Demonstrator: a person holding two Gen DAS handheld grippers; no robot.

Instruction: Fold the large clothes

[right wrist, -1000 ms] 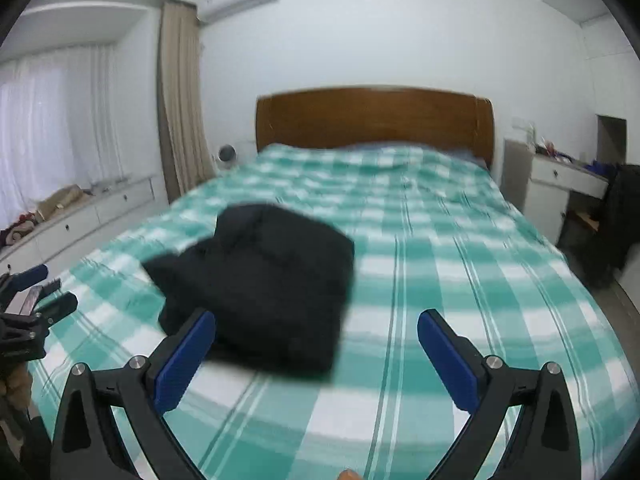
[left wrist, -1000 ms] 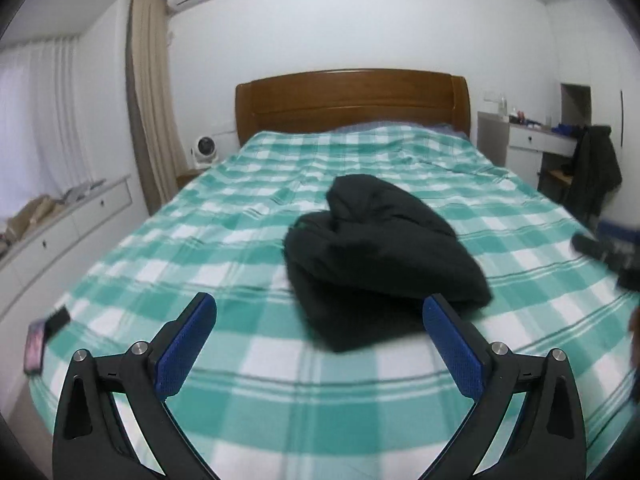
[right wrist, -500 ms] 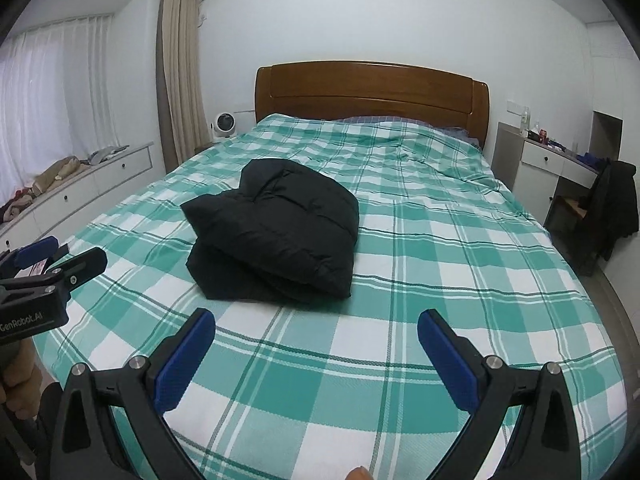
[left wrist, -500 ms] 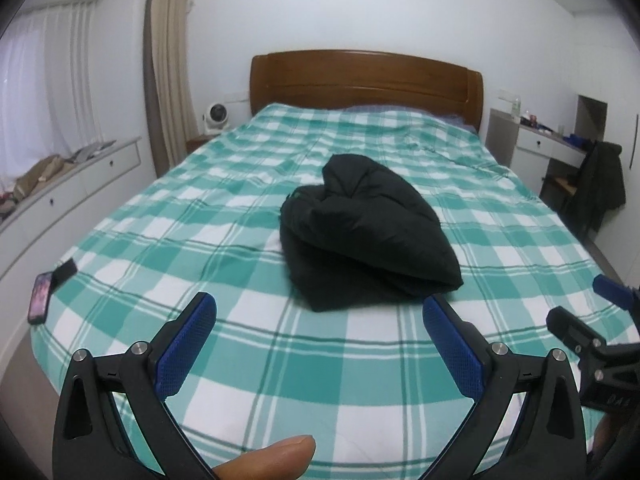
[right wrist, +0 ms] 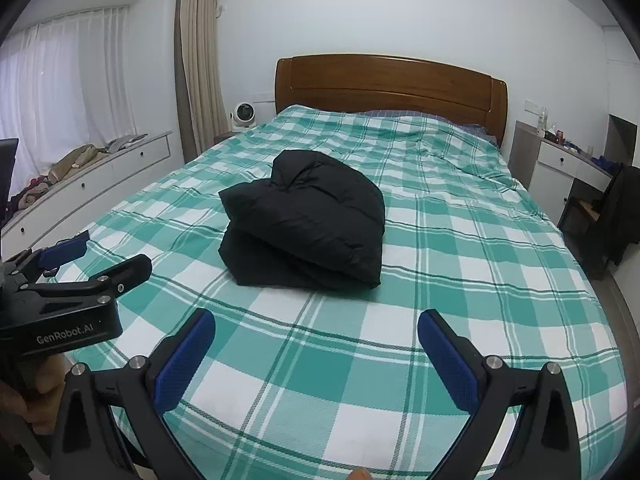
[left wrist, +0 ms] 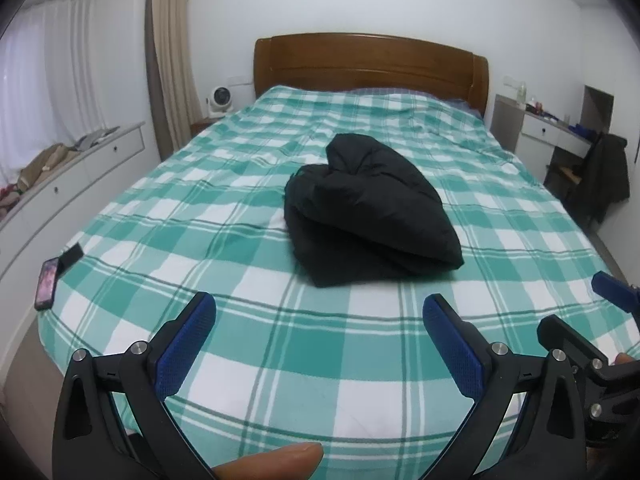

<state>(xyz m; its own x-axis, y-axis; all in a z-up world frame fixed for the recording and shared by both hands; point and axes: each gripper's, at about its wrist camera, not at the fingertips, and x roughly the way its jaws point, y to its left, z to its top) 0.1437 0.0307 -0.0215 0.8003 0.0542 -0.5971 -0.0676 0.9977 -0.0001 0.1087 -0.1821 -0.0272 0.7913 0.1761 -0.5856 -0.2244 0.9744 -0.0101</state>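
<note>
Both my left gripper (left wrist: 319, 312) and right gripper (right wrist: 316, 328) hang over the bed (left wrist: 280, 352), fingers spread and empty, clear of the folded black jacket (left wrist: 368, 208), which looks finished.

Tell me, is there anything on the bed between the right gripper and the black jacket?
No, only bare checked bedspread lies between the open right gripper and the folded black jacket. The right wrist view shows it best.

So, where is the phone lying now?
In the left wrist view, the phone lies at the bed's near left corner, beside a small black object.
</note>
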